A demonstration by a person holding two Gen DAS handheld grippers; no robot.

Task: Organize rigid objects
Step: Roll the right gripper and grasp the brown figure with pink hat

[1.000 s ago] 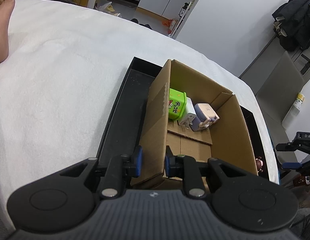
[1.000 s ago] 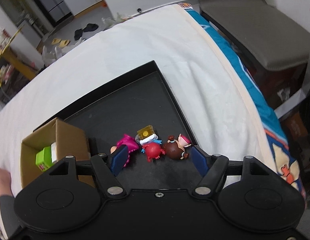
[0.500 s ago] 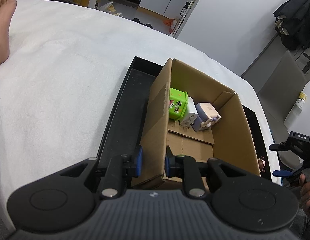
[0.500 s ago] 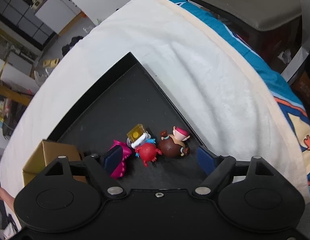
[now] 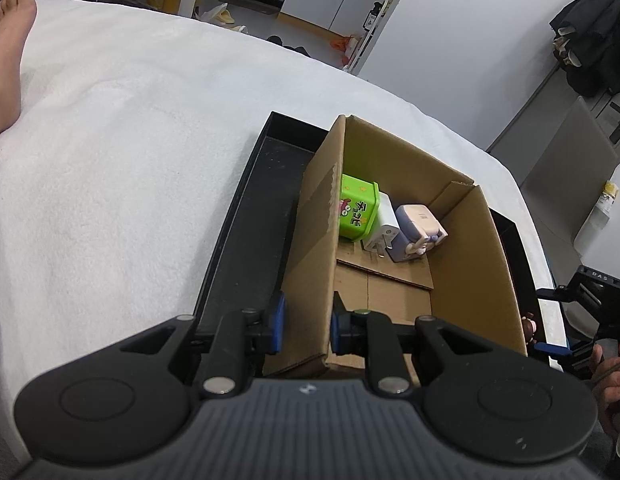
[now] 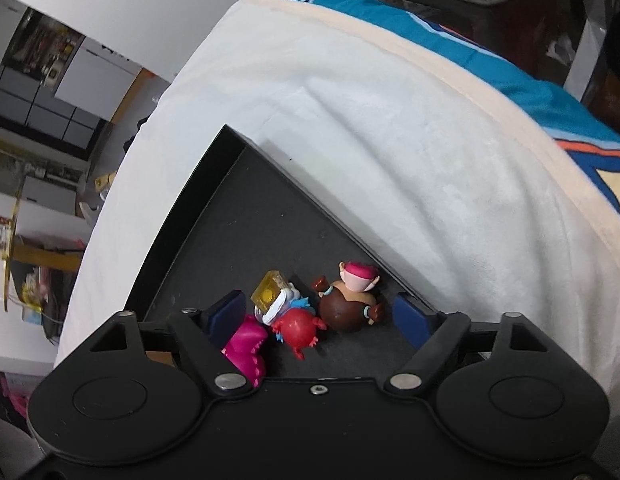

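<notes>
We see the left hand-held gripper clamped on the cardboard box wall; green cube and chargers inside; black tray beneath.

Even, soft indoor light, no glare. Strong fisheye bending at rims. White bed cover bright; black tray dim, faint shadows toward 6 o'clock.

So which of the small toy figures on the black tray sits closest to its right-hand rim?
The brown round-bodied figure with the pink cap; the red figure and magenta figure lie further left.
</notes>
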